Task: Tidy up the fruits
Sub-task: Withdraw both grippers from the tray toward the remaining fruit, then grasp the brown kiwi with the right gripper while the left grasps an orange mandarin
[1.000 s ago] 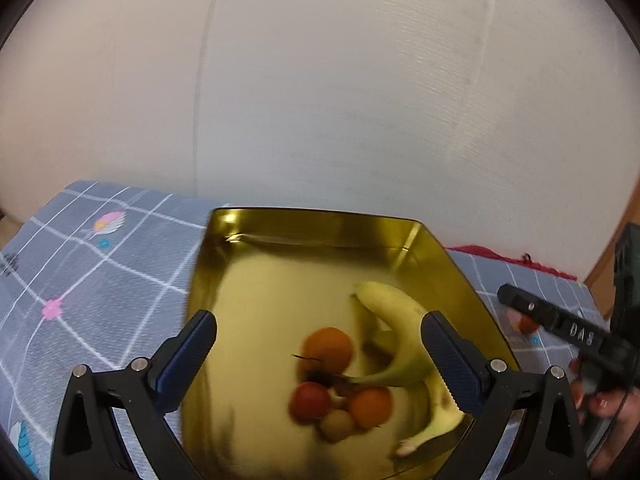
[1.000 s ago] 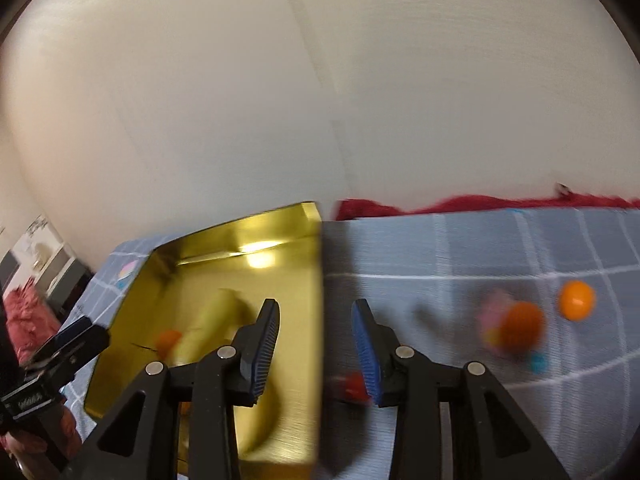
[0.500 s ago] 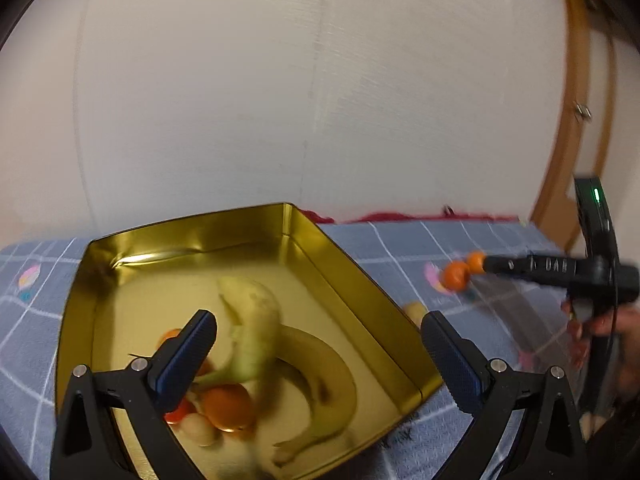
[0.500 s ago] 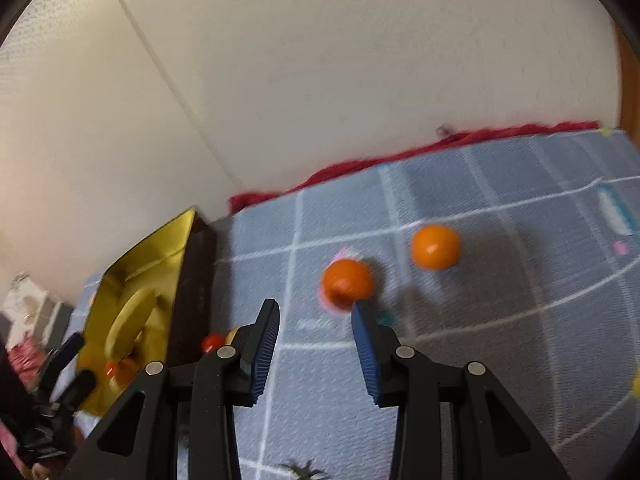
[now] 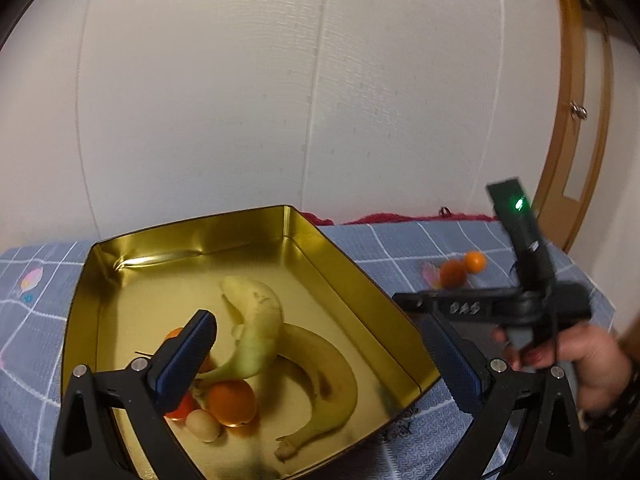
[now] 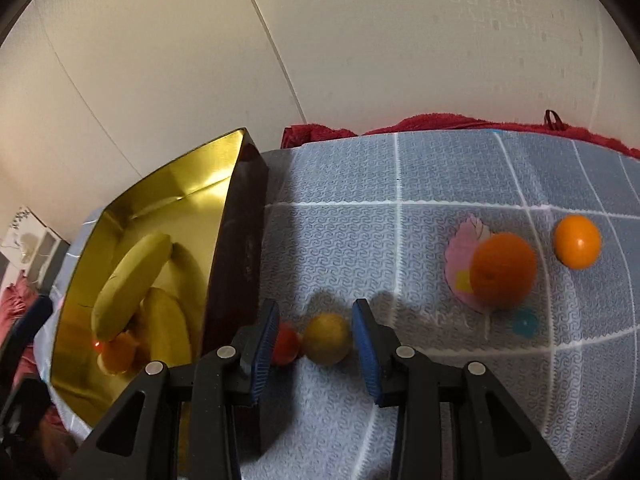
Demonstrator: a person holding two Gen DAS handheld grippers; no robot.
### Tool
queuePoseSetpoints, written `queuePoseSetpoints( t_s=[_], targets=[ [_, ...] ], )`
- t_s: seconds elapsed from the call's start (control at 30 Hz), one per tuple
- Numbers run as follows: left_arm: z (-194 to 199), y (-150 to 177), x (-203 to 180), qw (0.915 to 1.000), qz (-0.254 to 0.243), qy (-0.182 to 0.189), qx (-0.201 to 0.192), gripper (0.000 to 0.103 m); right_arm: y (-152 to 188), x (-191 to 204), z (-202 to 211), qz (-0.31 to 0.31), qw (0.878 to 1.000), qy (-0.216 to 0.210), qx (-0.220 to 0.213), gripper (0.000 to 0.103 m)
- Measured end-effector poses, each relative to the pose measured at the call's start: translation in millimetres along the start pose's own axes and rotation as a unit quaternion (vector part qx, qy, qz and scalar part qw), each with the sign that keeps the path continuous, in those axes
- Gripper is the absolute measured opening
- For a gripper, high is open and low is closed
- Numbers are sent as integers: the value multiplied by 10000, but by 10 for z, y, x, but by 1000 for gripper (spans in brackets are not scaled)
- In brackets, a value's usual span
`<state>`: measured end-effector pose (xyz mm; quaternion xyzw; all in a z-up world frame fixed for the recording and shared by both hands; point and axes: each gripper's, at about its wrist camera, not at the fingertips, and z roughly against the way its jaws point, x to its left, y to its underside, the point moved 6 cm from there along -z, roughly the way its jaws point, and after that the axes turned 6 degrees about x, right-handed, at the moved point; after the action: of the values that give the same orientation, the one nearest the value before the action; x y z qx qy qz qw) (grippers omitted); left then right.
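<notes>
A gold metal tray (image 5: pixel 352 280) on the blue checked cloth holds two bananas (image 5: pixel 256 320), an orange (image 5: pixel 232 402), a small red fruit (image 5: pixel 182 408) and a pale round fruit (image 5: pixel 204 424). My left gripper (image 5: pixel 322 360) hovers over the tray's near right part, open wide and empty. My right gripper (image 6: pixel 316 344) is low over the cloth just right of the tray wall (image 6: pixel 240 248), open a little. A small yellow-brown fruit (image 6: pixel 326 338) and a small red fruit (image 6: pixel 286 346) lie at its tips, untouched by the pads. Two oranges (image 6: pixel 502 270) (image 6: pixel 577 242) lie further right.
A white wall rises close behind the cloth, with a red towel (image 6: pixel 440 124) along the far edge. A wooden door frame (image 5: pixel 576 140) stands at the right. A person's hand (image 5: pixel 576 360) holds the right gripper's handle beside the tray. Boxes and red fabric (image 6: pixel 24 248) lie left of the tray.
The left view swung right, so the tray shifted left in it. My right gripper swung out over the oranges, then came back down to the two small fruits beside the tray. Jaw widths are unchanged.
</notes>
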<state>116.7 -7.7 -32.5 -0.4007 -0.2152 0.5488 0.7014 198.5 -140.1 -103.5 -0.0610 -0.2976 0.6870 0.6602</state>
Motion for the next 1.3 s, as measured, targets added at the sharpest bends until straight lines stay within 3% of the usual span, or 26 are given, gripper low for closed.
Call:
queuePoseSetpoints(
  t_s=[0.2, 0.3, 0.4, 0.5, 0.63, 0.73, 1.0, 1.1, 1.17, 1.3],
  targets=[
    [54, -20, 109, 9999, 130, -62, -60, 103, 130, -118, 48, -158, 9997, -72, 197, 36],
    [62, -35, 119, 9998, 158, -50, -77, 103, 223, -283, 167, -149, 9994, 234, 183, 36],
    [37, -45, 92, 9998, 188, -4, -67, 103, 280, -466, 303, -282, 9994, 166, 117, 36],
    [2, -47, 18, 9999, 126, 32, -41, 103, 323, -690, 407, -438, 9983, 383, 79, 36],
    [-23, 3, -151, 9998, -202, 47, -9, 103, 358, -926, 542, -911, 9958, 10, -15, 36],
    [-43, 41, -264, 9991, -414, 72, 12, 103, 322, -920, 640, -796, 9964, -147, -236, 37],
    [-110, 79, -446, 9982, -519, 254, 148, 103, 176, -884, 400, -698, 9966, 367, -243, 36],
    [-126, 16, -558, 9974, -604, 350, 176, 103, 146, -847, 286, -680, 9971, 303, -156, 36],
    [-146, -67, -671, 9966, -729, 342, 178, 103, 137, -811, 244, -627, 9976, 266, -125, 28],
    [-198, -194, -777, 9968, -702, 349, 151, 103, 149, -778, 240, -491, 9984, 273, -119, 26]
  ],
)
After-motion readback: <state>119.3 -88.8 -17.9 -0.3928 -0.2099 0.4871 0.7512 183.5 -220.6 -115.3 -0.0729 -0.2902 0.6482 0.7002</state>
